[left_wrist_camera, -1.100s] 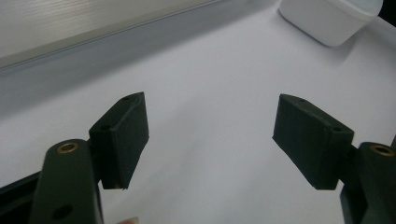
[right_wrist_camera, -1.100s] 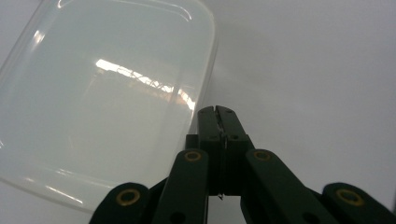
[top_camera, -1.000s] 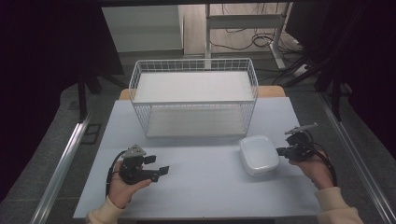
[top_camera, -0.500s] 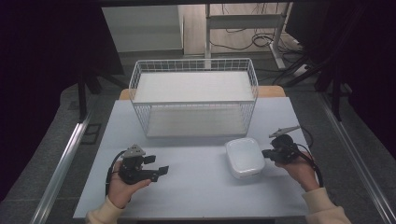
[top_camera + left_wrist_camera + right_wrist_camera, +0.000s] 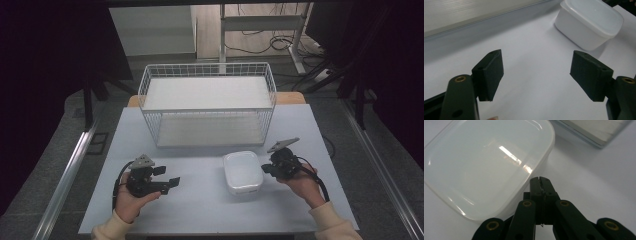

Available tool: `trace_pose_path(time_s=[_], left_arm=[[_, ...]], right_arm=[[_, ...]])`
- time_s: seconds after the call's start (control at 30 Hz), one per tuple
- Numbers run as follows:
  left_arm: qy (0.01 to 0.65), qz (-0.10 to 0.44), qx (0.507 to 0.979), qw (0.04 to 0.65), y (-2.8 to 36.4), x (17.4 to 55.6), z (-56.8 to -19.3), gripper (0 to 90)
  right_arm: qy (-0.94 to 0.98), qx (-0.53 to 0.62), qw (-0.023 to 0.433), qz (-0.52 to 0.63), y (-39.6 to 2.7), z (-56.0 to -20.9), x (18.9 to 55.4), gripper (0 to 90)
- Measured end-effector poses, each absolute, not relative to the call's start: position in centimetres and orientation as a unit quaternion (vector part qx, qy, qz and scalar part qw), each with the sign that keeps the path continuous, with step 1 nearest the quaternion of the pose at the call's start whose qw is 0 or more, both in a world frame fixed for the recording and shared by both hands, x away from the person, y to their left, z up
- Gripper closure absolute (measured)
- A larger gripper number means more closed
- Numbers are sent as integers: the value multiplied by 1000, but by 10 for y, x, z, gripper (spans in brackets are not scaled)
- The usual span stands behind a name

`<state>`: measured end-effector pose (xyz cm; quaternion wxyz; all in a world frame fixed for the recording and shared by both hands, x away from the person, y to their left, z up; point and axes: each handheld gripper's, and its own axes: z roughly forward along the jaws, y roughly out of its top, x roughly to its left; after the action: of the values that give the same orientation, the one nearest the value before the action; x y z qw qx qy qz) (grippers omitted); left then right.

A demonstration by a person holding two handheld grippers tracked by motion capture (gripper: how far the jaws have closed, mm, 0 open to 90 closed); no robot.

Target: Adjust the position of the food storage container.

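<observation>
A white lidded plastic tub (image 5: 242, 172) sits on the pale table (image 5: 200, 212), a little right of centre and in front of the basket. My right gripper (image 5: 265, 169) lies just to its right. Its jaws are shut with nothing between them, and their tips are against the tub's side wall. In the right gripper view the tub (image 5: 486, 162) lies ahead and to the left of my shut right gripper (image 5: 541, 180). My left gripper (image 5: 166, 176) rests at the front left, open and empty. The left gripper view shows my left gripper (image 5: 537, 62) spread wide, with the tub (image 5: 590, 22) farther off.
A white wire basket (image 5: 207, 109) stands at the back middle of the table, its open top upward and its floor lined with a white sheet. Table edges run close in front of both hands. Cables and a desk frame lie on the floor beyond.
My right gripper has moved left across the table, and the tub has slid left ahead of it. The left gripper has stayed put.
</observation>
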<state>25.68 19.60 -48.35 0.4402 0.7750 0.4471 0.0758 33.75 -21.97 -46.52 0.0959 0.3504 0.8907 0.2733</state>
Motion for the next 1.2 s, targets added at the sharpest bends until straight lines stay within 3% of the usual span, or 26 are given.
trace_pose_path(time_s=[0.57, 1.2], left_arm=[[447, 78, 774, 441, 198, 257, -483, 263], [448, 80, 775, 439, 198, 258, -484, 262]], right_arm=[[902, 298, 84, 302, -173, -472, 317, 891], [901, 292, 97, 306, -158, -477, 322, 891]])
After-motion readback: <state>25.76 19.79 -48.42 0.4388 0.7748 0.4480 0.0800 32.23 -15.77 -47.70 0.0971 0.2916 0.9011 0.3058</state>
